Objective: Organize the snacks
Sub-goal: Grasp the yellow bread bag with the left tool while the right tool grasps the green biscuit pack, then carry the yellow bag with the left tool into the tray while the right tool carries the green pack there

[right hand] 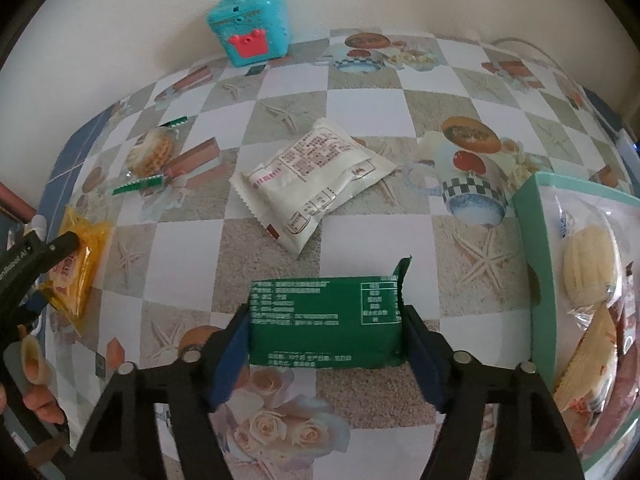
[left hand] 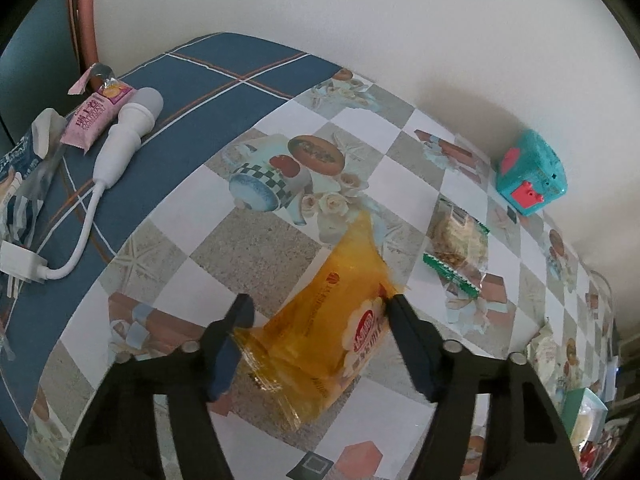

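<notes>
Green foil first: the green snack packet lies flat on the patterned tablecloth between the right gripper pads, its long axis running straight across from pad to pad, so the jaws clench its two short ends. Just to the right stands the pale green box, already holding wrapped snacks, likely the nearest drop spot. On the other hand, the left gripper grasps the orange snack packet, which points diagonally away from the claw. Farther off lie a white snack packet, a green-edged waffle snack and a teal toy box.
</notes>
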The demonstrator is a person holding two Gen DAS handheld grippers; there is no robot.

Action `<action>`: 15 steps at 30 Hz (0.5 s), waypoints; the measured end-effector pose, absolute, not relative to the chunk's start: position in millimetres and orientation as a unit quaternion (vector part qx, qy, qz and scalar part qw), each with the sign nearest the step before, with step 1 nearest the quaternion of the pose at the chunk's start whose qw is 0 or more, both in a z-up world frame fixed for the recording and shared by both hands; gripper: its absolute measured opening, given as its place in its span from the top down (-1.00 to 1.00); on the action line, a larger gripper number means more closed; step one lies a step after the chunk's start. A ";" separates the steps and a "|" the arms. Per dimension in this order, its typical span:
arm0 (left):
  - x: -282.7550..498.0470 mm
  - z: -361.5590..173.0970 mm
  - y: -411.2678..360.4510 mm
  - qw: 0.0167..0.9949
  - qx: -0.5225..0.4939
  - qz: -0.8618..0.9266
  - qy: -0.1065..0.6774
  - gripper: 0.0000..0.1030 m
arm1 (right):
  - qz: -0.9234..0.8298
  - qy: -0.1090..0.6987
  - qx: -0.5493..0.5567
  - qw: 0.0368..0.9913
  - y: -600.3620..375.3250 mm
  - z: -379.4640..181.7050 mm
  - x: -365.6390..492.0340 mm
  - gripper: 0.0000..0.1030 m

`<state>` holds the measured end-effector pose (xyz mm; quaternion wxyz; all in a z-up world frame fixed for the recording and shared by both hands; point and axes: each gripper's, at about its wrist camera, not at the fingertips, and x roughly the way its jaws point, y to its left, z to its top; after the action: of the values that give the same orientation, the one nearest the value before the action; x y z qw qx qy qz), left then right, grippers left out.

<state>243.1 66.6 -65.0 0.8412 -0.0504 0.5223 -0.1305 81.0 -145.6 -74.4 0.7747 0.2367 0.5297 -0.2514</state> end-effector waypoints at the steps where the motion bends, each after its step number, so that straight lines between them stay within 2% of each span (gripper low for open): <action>1: 242.7 -63.6 67.6 0.841 -0.052 -0.130 0.522 -0.22 | -0.251 0.530 0.237 0.775 -146.2 -74.0 80.8 -0.39; 5: 240.4 -58.8 71.9 0.840 -0.059 -0.128 0.524 0.04 | -0.253 0.533 0.238 0.771 -147.7 -71.6 78.6 -0.37; 15: 222.5 -37.7 79.0 0.836 -0.056 -0.103 0.537 0.23 | -0.261 0.529 0.248 0.768 -150.3 -49.0 61.7 -0.37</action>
<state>222.5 79.0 -37.7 0.8356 -0.0559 0.5367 -0.1028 61.7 -150.3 -49.0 0.7680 0.2483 0.5295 -0.2611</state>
